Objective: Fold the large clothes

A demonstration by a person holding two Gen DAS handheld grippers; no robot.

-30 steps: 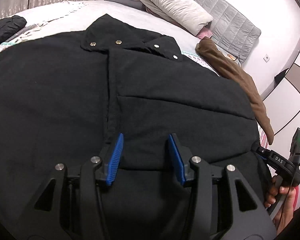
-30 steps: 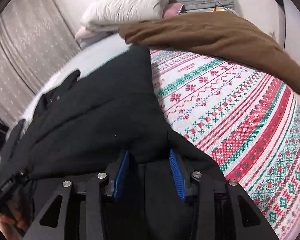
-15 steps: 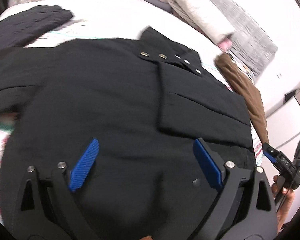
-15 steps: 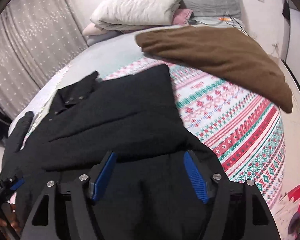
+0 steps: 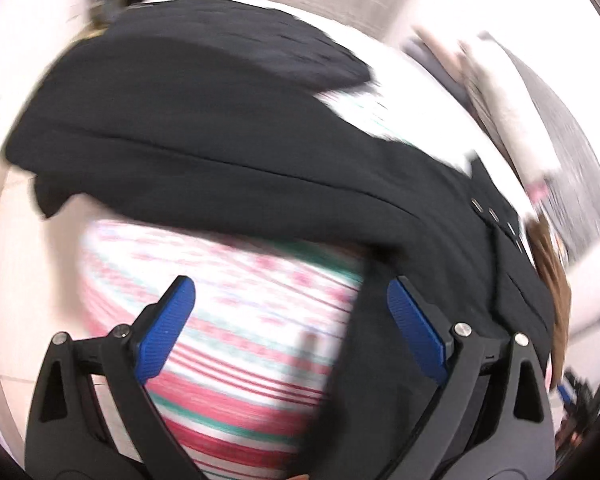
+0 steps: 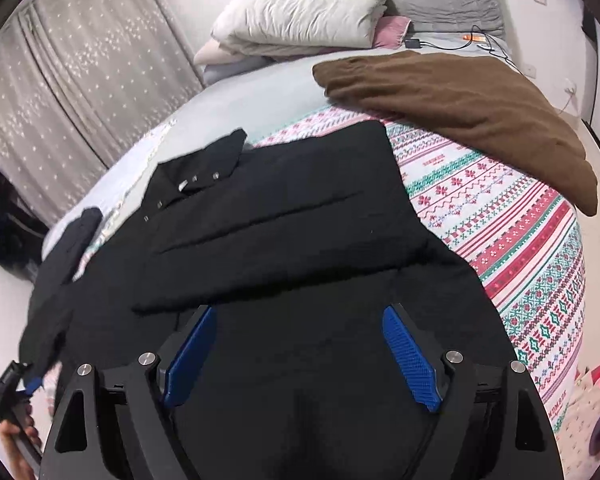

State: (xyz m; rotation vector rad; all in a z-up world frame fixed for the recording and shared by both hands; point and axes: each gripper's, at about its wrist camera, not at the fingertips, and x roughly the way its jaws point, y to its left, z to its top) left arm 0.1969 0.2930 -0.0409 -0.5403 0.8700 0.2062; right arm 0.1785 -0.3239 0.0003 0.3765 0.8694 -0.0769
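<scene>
One black jacket lies spread on one bed covered by a patterned blanket in red, green and white. One brown garment lies on the far right part of the bed, apart from the jacket, and a stack of pillows sits at the head; how many are in the stack is hard to tell. There are two grippers, each with two blue pads.

The jacket is thick, with a row of small metal snaps near the collar. Its right side is folded over onto the body, making a straight edge across the chest. The other sleeve stretches out to the left, over the edge of the bed; the left wrist view is blurred.

The right gripper is spread wide, holding nothing, its blue pads over the jacket's lower part. The left gripper is also spread wide and empty, one pad over the blanket and the other over the jacket's edge; whether either gripper touches the cloth cannot be told
</scene>
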